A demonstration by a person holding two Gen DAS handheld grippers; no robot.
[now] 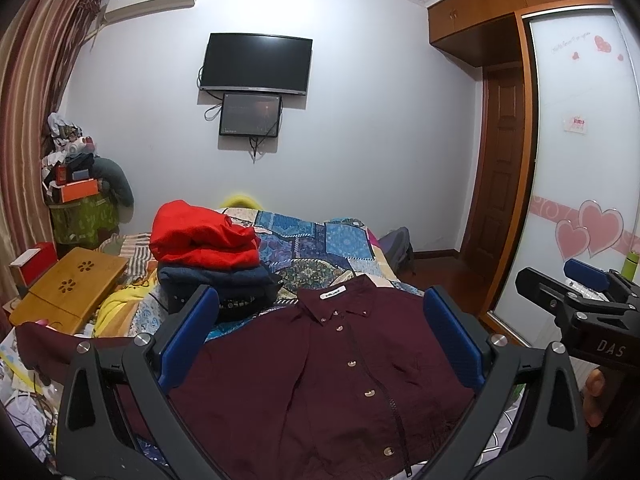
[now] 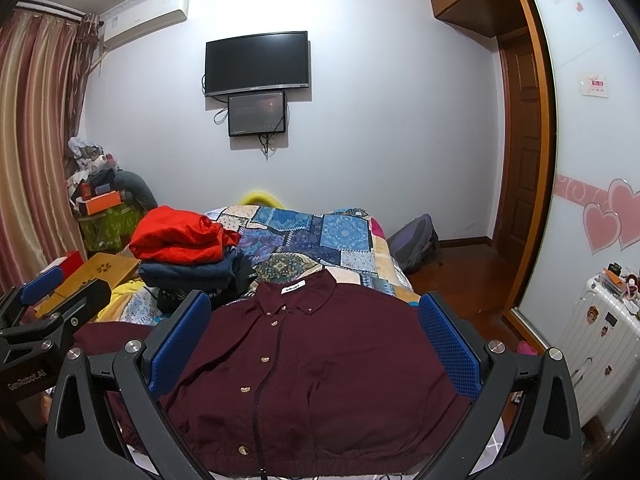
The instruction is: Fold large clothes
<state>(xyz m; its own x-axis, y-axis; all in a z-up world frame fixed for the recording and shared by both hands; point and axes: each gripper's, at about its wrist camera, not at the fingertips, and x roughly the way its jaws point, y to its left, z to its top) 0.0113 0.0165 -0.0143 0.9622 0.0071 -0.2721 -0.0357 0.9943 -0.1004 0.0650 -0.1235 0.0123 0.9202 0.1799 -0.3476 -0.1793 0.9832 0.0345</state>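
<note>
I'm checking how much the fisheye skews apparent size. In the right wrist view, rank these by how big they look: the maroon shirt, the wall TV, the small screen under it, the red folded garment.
1. maroon shirt, though nearness to the camera inflates it
2. wall TV
3. red folded garment, close to the TV, so unsure
4. small screen

A dark television (image 1: pixel 256 63) hangs on the wall above a small monitor (image 1: pixel 250 115) and patchwork quilt (image 2: pixel 320 240).

Patchwork-quilted bed (image 2: pixel 344 236), maroon shirt (image 2: pixel 320 376), folded clothes stack (image 2: pixel 188 252)
</note>
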